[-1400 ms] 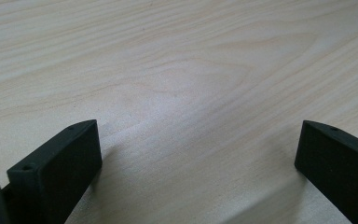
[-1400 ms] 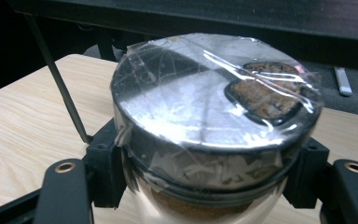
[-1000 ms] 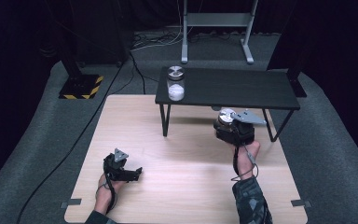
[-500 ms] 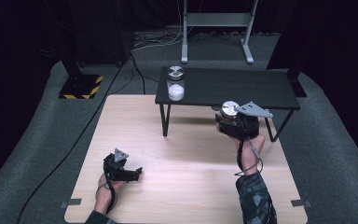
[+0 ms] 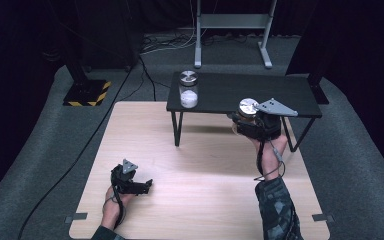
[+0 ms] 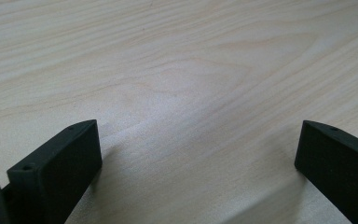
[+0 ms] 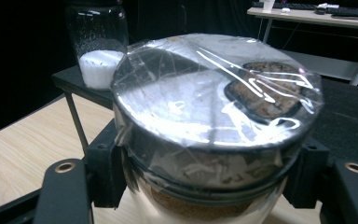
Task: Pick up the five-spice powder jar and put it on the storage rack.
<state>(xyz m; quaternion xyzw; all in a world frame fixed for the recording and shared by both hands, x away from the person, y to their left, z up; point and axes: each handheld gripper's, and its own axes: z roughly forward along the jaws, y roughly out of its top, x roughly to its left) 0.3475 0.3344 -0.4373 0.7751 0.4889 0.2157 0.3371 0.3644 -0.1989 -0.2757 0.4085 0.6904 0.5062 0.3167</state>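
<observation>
One film-wrapped jar in right claw, label unreadable, black-and-yellow hazard stripes

Surface: pale wooden tabletop (grain running across)
Left gripper: black jaws wide apart, nothing between them

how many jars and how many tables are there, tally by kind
Glass jars with metal lids: 2 (the jar of white powder on the small black table, the jar of brown powder held in the right gripper)
Tables: 2 (the light wooden table, the small black table standing on it)
Total: 4
</observation>
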